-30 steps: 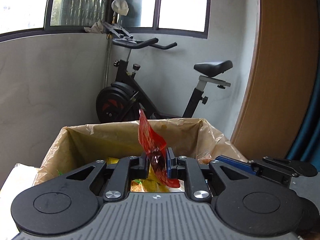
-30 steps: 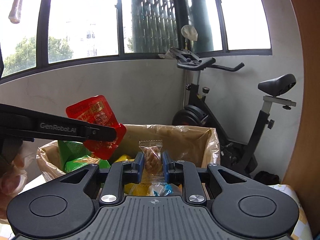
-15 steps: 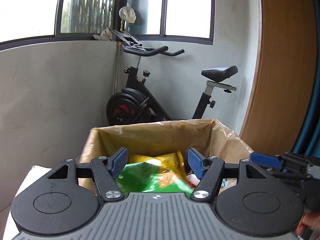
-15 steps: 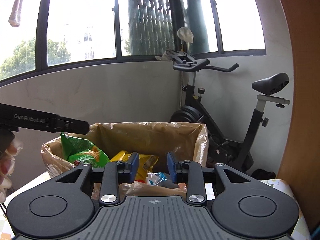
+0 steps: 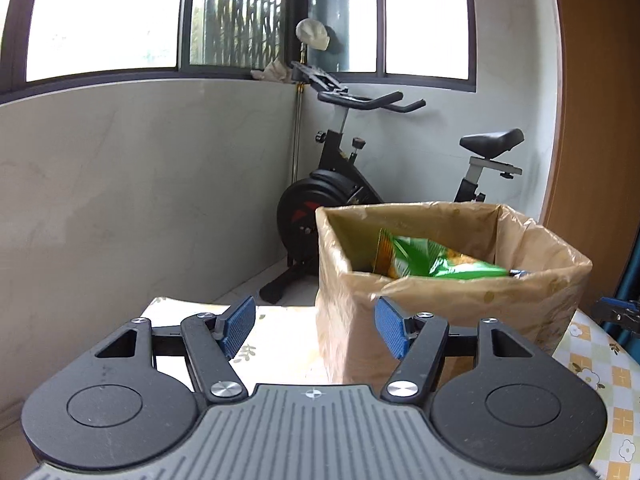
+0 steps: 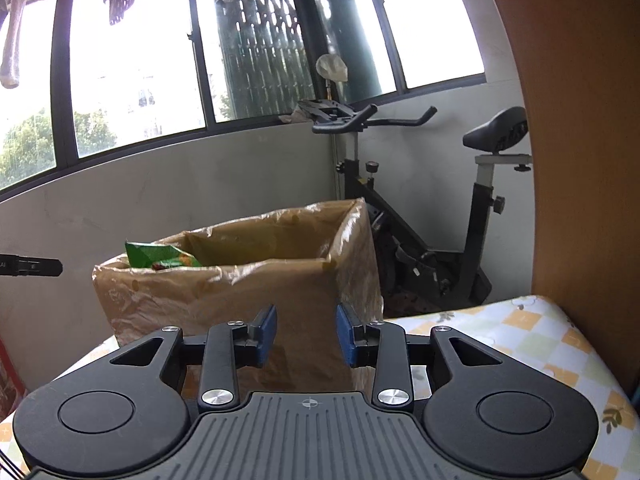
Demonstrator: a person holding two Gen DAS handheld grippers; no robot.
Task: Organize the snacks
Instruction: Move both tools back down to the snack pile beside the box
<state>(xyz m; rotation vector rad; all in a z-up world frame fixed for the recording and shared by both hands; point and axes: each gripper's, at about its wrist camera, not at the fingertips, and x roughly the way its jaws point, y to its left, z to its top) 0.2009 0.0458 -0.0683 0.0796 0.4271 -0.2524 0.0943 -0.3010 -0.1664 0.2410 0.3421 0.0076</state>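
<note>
A box lined with a brown plastic bag (image 5: 440,300) stands on the table, and a green snack bag (image 5: 440,264) shows inside it. My left gripper (image 5: 316,330) is open and empty, short of the box's near left corner. In the right wrist view the same box (image 6: 240,300) is straight ahead, with the green bag (image 6: 160,256) poking over its left rim. My right gripper (image 6: 306,334) is close to the box's front wall; its jaws are opening, with nothing between them. The left gripper's finger (image 6: 32,267) shows at the left edge of that view.
A black exercise bike (image 5: 360,184) stands in the corner behind the box, under the windows. The table has a checked floral cloth (image 6: 540,344). A wooden panel (image 6: 580,160) rises on the right. The right gripper's tip (image 5: 618,312) shows at the left wrist view's right edge.
The left gripper let go of the red packet and the right gripper let go of the clear-wrapped snack over the box. Both then pulled back from the box, the left one also going left.
</note>
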